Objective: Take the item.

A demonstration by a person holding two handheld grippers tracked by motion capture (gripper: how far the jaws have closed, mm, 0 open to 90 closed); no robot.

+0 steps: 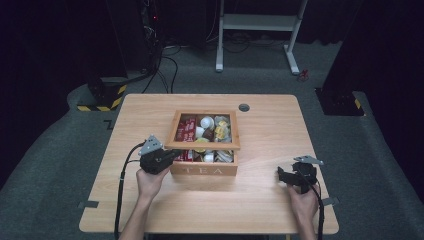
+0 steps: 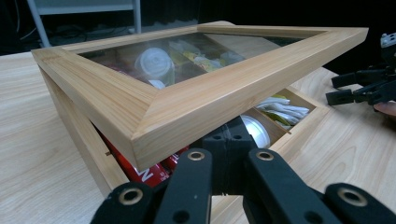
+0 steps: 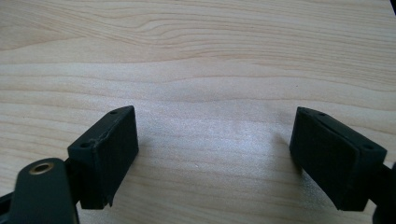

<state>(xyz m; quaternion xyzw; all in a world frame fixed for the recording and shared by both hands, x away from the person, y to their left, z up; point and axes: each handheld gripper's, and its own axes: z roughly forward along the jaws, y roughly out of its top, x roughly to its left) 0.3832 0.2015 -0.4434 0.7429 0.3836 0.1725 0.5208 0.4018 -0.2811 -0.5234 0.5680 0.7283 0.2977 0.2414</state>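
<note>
A wooden box marked TEA [image 1: 205,170] stands mid-table, its glass-paned lid [image 1: 202,146] tilted up at the front. My left gripper [image 1: 172,156] is at the box's front left corner. In the left gripper view its jaws are shut together, and the left gripper [image 2: 231,135] has its tips tucked under the raised lid [image 2: 196,107], above red packets [image 2: 144,172]. A white cup [image 2: 154,63] and yellow sachets show through the glass. My right gripper [image 1: 282,176] rests right of the box, apart from it. Over bare wood, the right gripper [image 3: 215,149] stands open with nothing between its jaws.
The wooden table [image 1: 150,110] has a round cable hole [image 1: 244,107] behind the box. On the dark floor beyond stand a white metal frame [image 1: 260,22] and a yellow-and-black striped base [image 1: 102,97]. Cables trail from both grippers toward the table's near edge.
</note>
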